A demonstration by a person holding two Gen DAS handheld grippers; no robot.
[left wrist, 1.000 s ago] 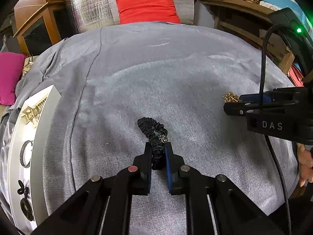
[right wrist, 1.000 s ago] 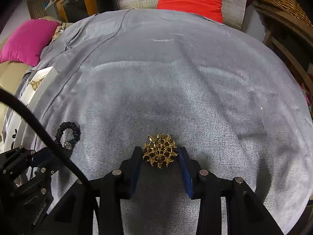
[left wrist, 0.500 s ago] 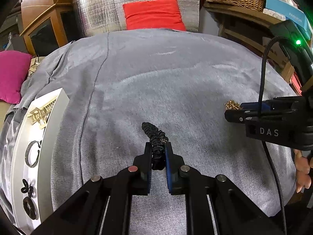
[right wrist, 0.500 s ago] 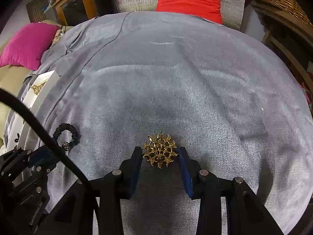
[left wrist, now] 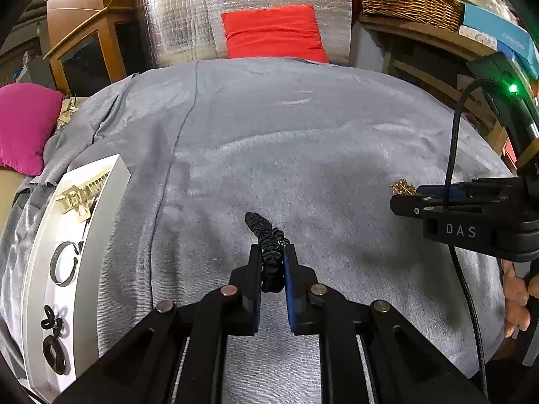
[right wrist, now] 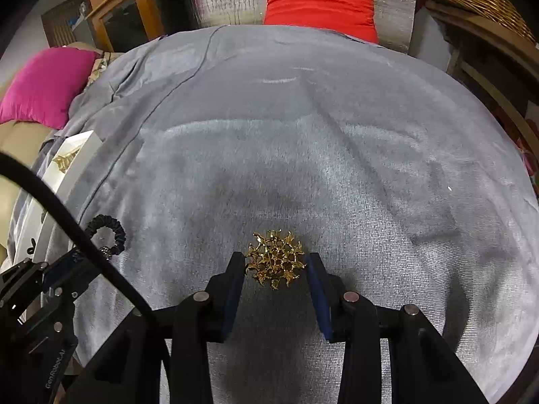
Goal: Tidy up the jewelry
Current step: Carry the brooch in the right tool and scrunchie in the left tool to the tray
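My left gripper (left wrist: 272, 256) is shut on a black beaded bracelet (left wrist: 266, 235) and holds it just above the grey cloth (left wrist: 303, 155); the bracelet also shows in the right wrist view (right wrist: 107, 235). My right gripper (right wrist: 276, 266) is open around a gold starburst brooch (right wrist: 275, 262) that lies on the cloth, with its fingers on either side. From the left wrist view, the brooch's edge (left wrist: 402, 188) shows at the right gripper's tip. A white tray (left wrist: 50, 235) at the left holds a gold piece (left wrist: 81, 197), a dark ring (left wrist: 62, 262) and black pieces (left wrist: 52, 343).
A red cushion (left wrist: 273, 33) and silver foil panel stand behind the table. A pink cushion (left wrist: 23, 124) lies at the left. A wooden cabinet is at the back left, and shelves with a wicker basket (left wrist: 407, 0) at the right. A black cable (left wrist: 454, 155) hangs by the right gripper.
My left gripper has lifted the bracelet off the cloth and pulled back, so the loop now hangs edge-on. The right gripper has stayed open around the brooch.
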